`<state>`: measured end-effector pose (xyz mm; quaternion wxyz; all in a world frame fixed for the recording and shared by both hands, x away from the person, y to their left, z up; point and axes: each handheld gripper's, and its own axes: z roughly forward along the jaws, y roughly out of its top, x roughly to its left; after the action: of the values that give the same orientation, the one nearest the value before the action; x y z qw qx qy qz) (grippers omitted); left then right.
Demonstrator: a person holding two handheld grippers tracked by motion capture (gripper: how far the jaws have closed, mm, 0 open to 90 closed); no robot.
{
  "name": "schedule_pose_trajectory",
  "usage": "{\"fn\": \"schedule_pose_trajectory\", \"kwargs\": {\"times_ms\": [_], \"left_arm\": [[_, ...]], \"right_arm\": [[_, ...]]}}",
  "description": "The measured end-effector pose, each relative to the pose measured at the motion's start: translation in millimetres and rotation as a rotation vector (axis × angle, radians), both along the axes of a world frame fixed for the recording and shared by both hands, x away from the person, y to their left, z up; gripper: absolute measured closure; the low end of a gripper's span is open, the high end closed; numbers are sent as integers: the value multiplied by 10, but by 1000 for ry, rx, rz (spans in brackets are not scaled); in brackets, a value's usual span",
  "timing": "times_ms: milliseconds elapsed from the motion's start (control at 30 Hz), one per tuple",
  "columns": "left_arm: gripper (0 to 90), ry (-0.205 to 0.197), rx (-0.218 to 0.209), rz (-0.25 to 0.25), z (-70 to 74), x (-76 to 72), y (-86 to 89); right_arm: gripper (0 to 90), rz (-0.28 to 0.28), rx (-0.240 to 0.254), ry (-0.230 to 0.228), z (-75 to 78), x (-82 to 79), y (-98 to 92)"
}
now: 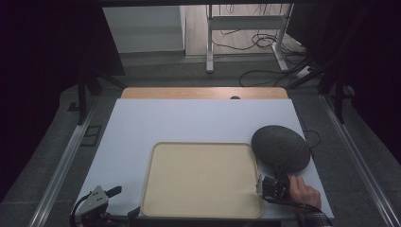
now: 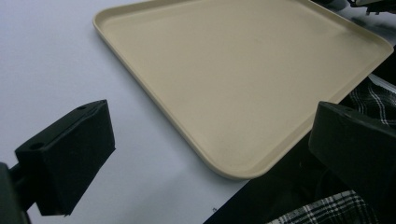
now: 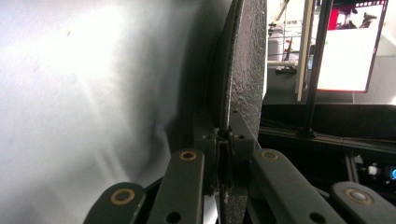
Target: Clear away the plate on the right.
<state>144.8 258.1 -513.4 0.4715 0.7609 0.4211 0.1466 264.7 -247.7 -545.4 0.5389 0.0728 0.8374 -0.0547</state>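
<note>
A dark, rough-textured oval plate (image 1: 280, 147) is tilted above the table's right side, just right of a bare beige tray (image 1: 201, 179). My right gripper (image 1: 280, 176) is shut on the plate's near rim, with a hand (image 1: 305, 191) behind it. In the right gripper view the plate (image 3: 245, 70) stands edge-on, pinched in my right gripper (image 3: 223, 135). My left gripper (image 1: 124, 202) rests open at the tray's near left corner. Its view looks across the tray (image 2: 243, 70), and the left gripper (image 2: 212, 149) has its jaws wide apart with nothing between them.
The white table top (image 1: 189, 123) ends in a wooden strip (image 1: 203, 92) at the far edge. Beyond it are metal desk legs (image 1: 209, 42) and floor cables (image 1: 265, 42). A lit screen (image 3: 350, 46) stands off the table. A plaid sleeve (image 2: 327, 212) lies at the near edge.
</note>
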Motion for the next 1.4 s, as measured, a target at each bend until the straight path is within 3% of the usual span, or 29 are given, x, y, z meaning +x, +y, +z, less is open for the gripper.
{"fn": "schedule_pose_trajectory", "kwargs": {"times_ms": [133,367,533,700,900,933,967,1333,1367,1400], "left_arm": [[0,0,-1,0,0,1,1],[0,0,-1,1,0,1,4],[0,-1,-4,3,0,0,4],[0,-1,-5,3,0,-1,6],[0,0,-5,5,0,0,6],[0,1,-5,5,-1,0,6],[0,1,-5,5,-1,0,6],[0,2,-7,6,-2,2,7],[0,2,-6,6,-2,2,6],[0,2,-5,6,-1,2,5]], "right_arm": [[862,1,14,8,44,-10,-4],[840,21,-36,-12,63,-51,24],[830,33,-34,-23,93,-91,54],[830,64,-63,-38,115,-143,109],[831,105,-55,-89,176,-212,193],[831,133,-26,-48,188,-202,199],[831,150,-16,-46,188,-203,211],[830,223,-7,-64,222,-324,424],[831,211,-27,-55,255,-354,453],[830,234,-8,-63,242,-348,466]]}}
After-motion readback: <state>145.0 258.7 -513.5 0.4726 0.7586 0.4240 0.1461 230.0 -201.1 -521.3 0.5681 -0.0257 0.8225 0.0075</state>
